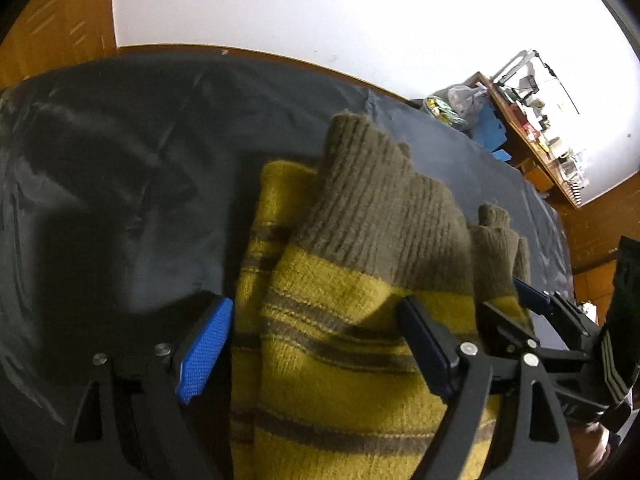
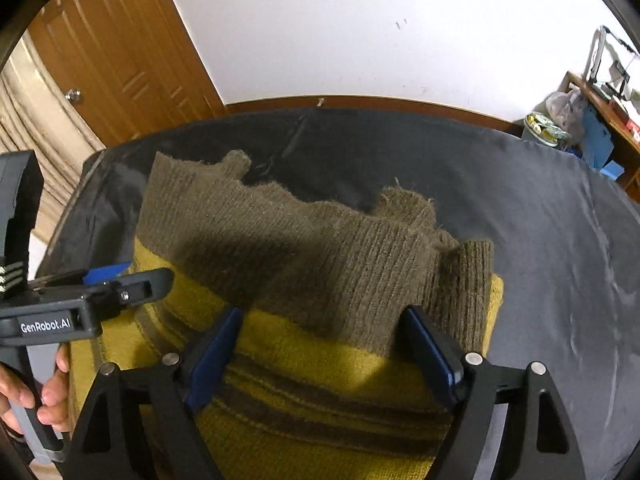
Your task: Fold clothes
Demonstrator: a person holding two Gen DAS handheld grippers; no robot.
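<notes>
Both grippers sit over a knitted sweater [image 2: 320, 380], mustard yellow with brown stripes and a ribbed olive-brown hem. In the right wrist view the right gripper [image 2: 320, 348] has its blue-padded jaws spread wide, one on each side of a raised part of the knit; the pads press against the fabric at both sides, but the gap stays broad and no pinch is shown. In the left wrist view the left gripper [image 1: 316, 336] is likewise spread apart, its blue pad [image 1: 206, 338] at the sweater's left edge and the other jaw lying against the yellow knit.

Seen from the right, the left gripper [image 2: 132, 280] appears side-on at the sweater's left edge, held by a hand [image 2: 44, 392]; white lettering on its black body reads "GenRobot.AI". Seen from the left, the right gripper [image 1: 532, 300] lies just beside the left one, at the hem.

Beyond them the sweater lies bunched and partly folded on a dark grey sheet [image 2: 540, 220] covering a bed. Behind the bed stand a white wall [image 2: 360, 20], a wooden door [image 2: 112, 52] with a round knob, a beige curtain [image 2: 24, 128], and a cluttered wooden shelf [image 1: 536, 132] at far right.
</notes>
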